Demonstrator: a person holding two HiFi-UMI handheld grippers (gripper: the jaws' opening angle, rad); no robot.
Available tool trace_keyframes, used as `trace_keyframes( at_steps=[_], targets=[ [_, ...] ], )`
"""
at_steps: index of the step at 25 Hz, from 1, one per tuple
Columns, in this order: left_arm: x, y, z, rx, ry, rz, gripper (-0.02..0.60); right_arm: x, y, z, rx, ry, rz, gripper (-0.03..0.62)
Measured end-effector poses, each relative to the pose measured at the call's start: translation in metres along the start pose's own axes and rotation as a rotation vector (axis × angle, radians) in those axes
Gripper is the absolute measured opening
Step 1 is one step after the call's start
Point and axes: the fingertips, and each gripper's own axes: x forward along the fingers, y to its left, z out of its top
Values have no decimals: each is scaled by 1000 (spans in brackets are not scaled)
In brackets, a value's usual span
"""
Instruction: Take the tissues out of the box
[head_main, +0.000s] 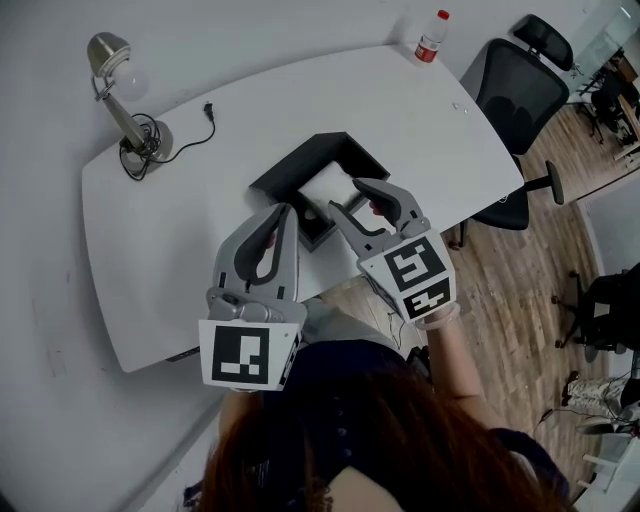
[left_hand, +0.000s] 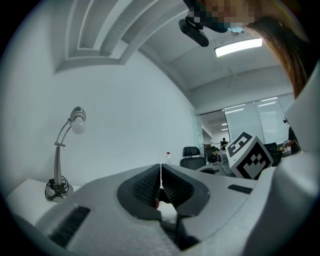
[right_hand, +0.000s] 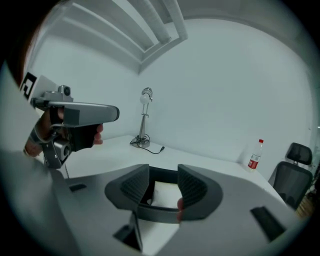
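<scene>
A black open box (head_main: 318, 158) sits mid-table with white tissues (head_main: 330, 188) inside. My right gripper (head_main: 354, 198) hangs over the box's near right part, open, its fingers apart above the tissues. In the right gripper view the white tissue (right_hand: 166, 195) and the box's far wall (right_hand: 163, 174) show through the gap of the right gripper (right_hand: 163, 184); the pads do not press on anything. My left gripper (head_main: 284, 213) is at the box's near left corner, shut and empty. In the left gripper view the jaws of the left gripper (left_hand: 161, 172) touch each other.
A desk lamp (head_main: 120, 90) with a cable (head_main: 197, 125) stands at the table's far left. A red-capped bottle (head_main: 432, 35) is at the far right corner. A black office chair (head_main: 520, 90) stands beyond the right edge. Wooden floor lies right of the white table (head_main: 160, 250).
</scene>
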Motion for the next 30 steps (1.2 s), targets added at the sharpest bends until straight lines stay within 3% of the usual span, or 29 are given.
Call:
trace_keyframes(
  at_steps=[12, 30],
  targets=[
    [29, 19, -12, -31, 26, 3, 26, 40, -10, -19, -39, 124, 55, 244],
    [63, 46, -27, -91, 56, -4, 26, 79, -12, -72, -58, 520, 168, 325]
  ],
)
